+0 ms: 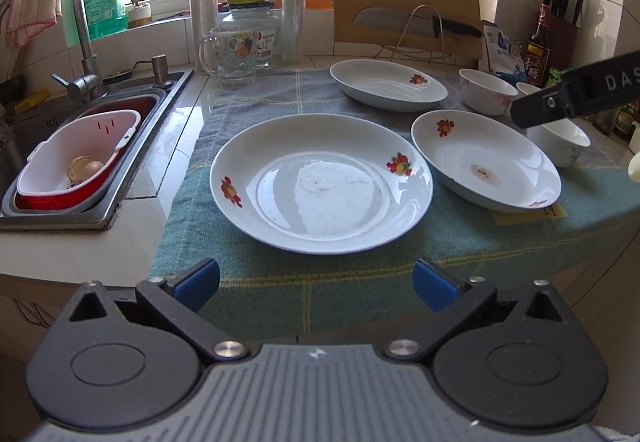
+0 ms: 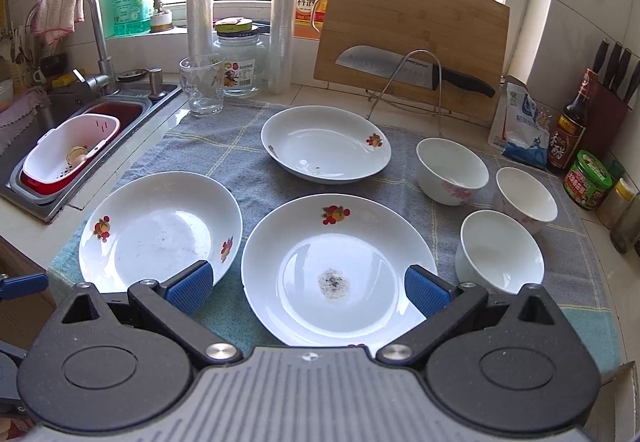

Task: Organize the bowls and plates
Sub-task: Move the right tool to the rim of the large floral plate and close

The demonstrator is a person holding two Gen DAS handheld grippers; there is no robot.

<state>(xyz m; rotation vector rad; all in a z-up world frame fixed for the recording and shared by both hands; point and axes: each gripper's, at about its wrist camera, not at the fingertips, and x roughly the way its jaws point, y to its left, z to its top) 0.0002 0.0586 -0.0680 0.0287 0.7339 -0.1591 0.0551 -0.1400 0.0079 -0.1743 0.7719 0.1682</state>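
Your right gripper [image 2: 308, 284] hangs low over the near edge of the cloth [image 2: 248, 178], jaws spread wide and holding nothing, with the speckled plate [image 2: 340, 270] framed between the blue pads; that looks like a line-up for its near rim; your left gripper [image 1: 316, 288] is likewise wide apart and empty, set back from the left plate [image 1: 322, 184], so it seems to be waiting rather than reaching; just beside the speckled plate on its right stands the nearest bowl [image 2: 500, 252], close enough that a sideways slide of the plate could knock it; the two near plates sit side by side, rims almost meeting but apparently not overlapping, so either could be lifted onto the other to start a stack; farther back lies the third plate [image 2: 326, 144], apart from both, and to its right the other two bowls [image 2: 452, 170] [image 2: 526, 200], near one another; nothing is stacked yet; all six pieces rest upright on the cloth, which I judge is there to cushion them and stop sliding; beyond stand the cutting board [image 2: 412, 34] and knife [image 2: 408, 70], clear of the work
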